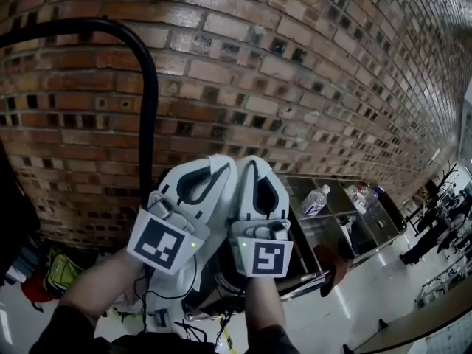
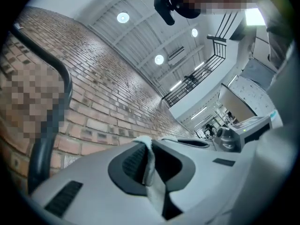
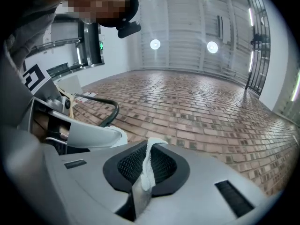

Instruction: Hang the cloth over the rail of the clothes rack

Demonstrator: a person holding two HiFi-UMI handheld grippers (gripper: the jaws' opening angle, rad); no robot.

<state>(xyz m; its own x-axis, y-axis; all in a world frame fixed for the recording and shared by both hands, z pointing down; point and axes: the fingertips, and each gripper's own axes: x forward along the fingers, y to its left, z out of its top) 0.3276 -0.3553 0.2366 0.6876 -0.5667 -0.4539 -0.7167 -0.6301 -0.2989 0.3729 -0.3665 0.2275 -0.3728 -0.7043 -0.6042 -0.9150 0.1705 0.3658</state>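
Carrying step. I had the left gripper and the right gripper side by side, each clamped on an edge of the white cloth, beside the rack's black rail. Next, I judged, the cloth needed lifting over that rail.

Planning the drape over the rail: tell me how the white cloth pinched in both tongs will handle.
Likely floppy: the thin white cloth folds flat between the right tongs. Probably light: only a narrow edge pinch in the left tongs holds it. Its textured weave may resist slipping.
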